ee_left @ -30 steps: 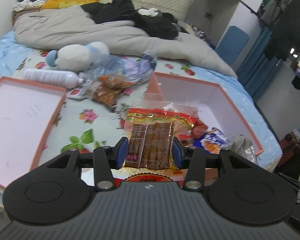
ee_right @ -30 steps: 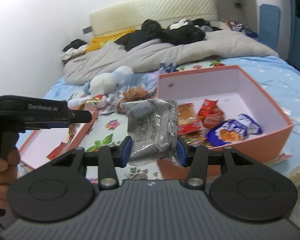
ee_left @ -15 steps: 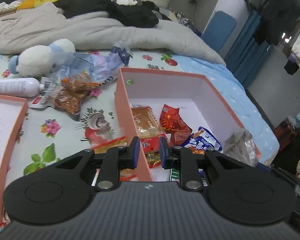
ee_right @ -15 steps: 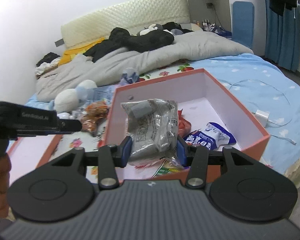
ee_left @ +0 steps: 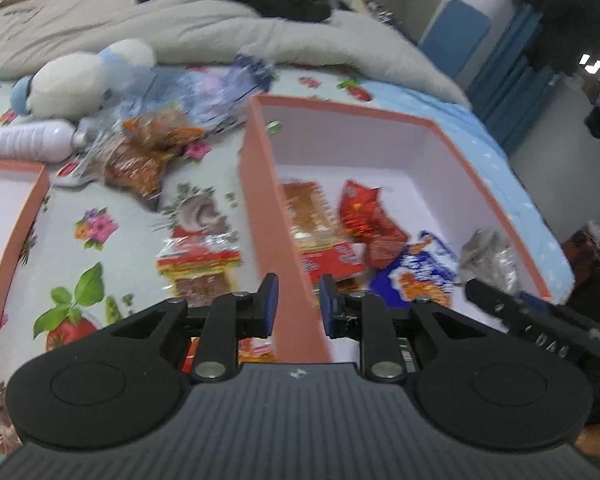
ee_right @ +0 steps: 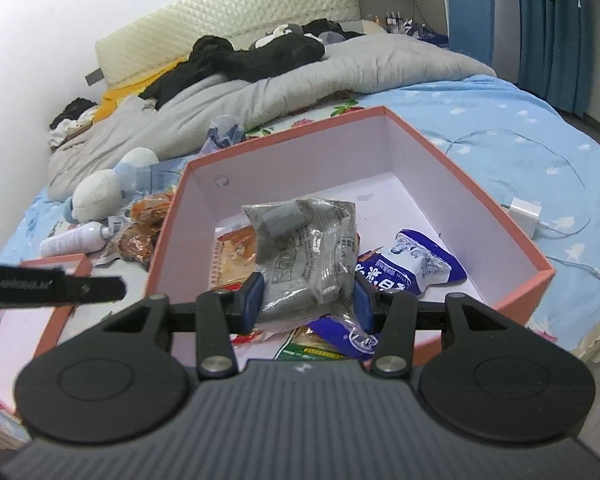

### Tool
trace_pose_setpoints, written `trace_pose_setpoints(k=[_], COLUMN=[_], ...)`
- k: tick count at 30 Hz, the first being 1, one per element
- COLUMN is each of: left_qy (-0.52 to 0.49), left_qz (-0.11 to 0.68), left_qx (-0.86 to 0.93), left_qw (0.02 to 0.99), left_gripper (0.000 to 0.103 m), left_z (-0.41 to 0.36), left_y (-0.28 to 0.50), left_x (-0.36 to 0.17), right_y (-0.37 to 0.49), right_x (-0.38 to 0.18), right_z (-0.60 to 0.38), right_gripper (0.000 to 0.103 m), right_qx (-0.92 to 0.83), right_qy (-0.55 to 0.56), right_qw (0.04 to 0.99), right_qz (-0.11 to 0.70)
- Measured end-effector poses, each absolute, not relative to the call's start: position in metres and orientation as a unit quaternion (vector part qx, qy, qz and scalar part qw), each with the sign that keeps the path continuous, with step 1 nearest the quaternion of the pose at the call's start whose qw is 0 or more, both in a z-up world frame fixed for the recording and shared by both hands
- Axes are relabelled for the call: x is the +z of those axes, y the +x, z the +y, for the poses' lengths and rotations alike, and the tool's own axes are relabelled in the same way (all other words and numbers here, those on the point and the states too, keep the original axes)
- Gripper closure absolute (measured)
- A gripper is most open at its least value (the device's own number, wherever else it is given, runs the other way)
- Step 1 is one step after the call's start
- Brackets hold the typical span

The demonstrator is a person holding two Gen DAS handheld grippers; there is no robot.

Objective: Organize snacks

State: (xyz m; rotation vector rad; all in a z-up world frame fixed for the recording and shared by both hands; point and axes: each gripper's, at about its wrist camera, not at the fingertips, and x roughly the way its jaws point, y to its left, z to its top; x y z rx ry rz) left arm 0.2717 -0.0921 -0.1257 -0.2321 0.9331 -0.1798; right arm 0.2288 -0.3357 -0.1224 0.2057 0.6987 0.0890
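Observation:
My right gripper [ee_right: 309,300] is shut on a grey foil packet [ee_right: 304,248], held over the near part of the open orange box [ee_right: 480,196]. Several snacks lie in the box, among them a blue packet [ee_right: 412,264] and a red one [ee_left: 364,208]. My left gripper [ee_left: 297,306] holds nothing and its narrow jaws are opening. It hovers over the box's left wall [ee_left: 260,184], which shows between the fingers. A red and brown snack pack [ee_left: 198,268] lies on the flowered sheet just left of that wall.
An orange lid [ee_left: 4,208] lies at far left. Loose snack bags [ee_left: 140,156], a white bottle [ee_left: 24,142] and a plush toy [ee_left: 80,80] sit behind it. A grey duvet [ee_right: 340,72] fills the back. A white charger [ee_right: 524,214] with cable lies right of the box.
My left gripper let go of the red and brown pack, which now lies beside the box, and its jaws narrowed. Both grippers moved closer and lower over the box; the right kept its packet.

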Motion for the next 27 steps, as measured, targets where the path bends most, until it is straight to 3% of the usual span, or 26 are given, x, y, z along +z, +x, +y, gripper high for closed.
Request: trace_pose_setpoints(k=[8, 10, 11, 27], left_qy=[-0.128, -0.131, -0.133, -0.16], left_qz=[0.483, 0.485, 0.485, 0.484], left_qx=[-0.06, -0.06, -0.06, -0.048], left_qw=[0.864, 0.863, 0.862, 0.859], left_gripper=[0.061, 0.061, 0.06, 0.058], left_z=[-0.064, -0.062, -0.061, -0.028], left_y=[0.279, 0.277, 0.277, 0.253], left_x=[-0.156, -0.159, -0.161, -0.165], right_y=[0.243, 0.242, 0.24, 0.157], right_x=[-0.141, -0.14, -0.139, -0.121], right_z=[-0.336, -0.335, -0.335, -0.3], right_gripper=[0.051, 0.038, 0.026, 0.026], right_qx=[0.049, 0.056, 0.056, 0.082], right_qy=[0.11, 0.119, 0.121, 0.168], right_qw=[0.924, 0.924, 0.925, 0.941], right_qz=[0.362, 0.359, 0.356, 0.283])
